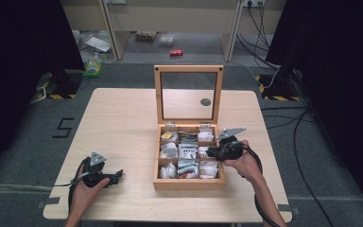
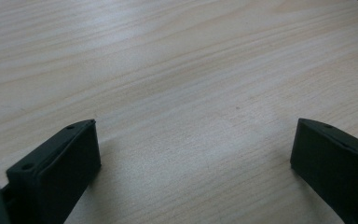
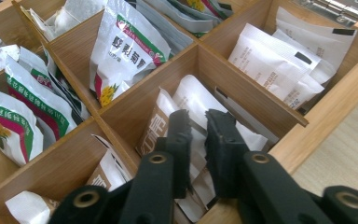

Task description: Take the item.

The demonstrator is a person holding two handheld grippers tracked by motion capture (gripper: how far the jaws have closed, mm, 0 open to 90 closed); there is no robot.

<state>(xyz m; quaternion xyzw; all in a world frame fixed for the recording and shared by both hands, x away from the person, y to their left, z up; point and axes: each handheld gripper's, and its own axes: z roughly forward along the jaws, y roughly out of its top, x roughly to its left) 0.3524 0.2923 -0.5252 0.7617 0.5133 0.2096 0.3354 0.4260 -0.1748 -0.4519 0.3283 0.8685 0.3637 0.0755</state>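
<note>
A wooden box divided into several compartments of tea sachets stands on the table with its glass lid upright. My right gripper reaches into the right-hand compartment of the middle row. In the right gripper view its jaws stand almost together, pinching the top of a white and brown sachet that stands in that compartment. My left gripper rests near the table's front left, well away from the box. Its jaws are wide open over bare wood.
Green-and-white sachets fill the neighbouring middle compartments, and plain white ones lie in the far right one. A dark round mark sits on the table behind the lid. Cables and clutter lie on the floor beyond.
</note>
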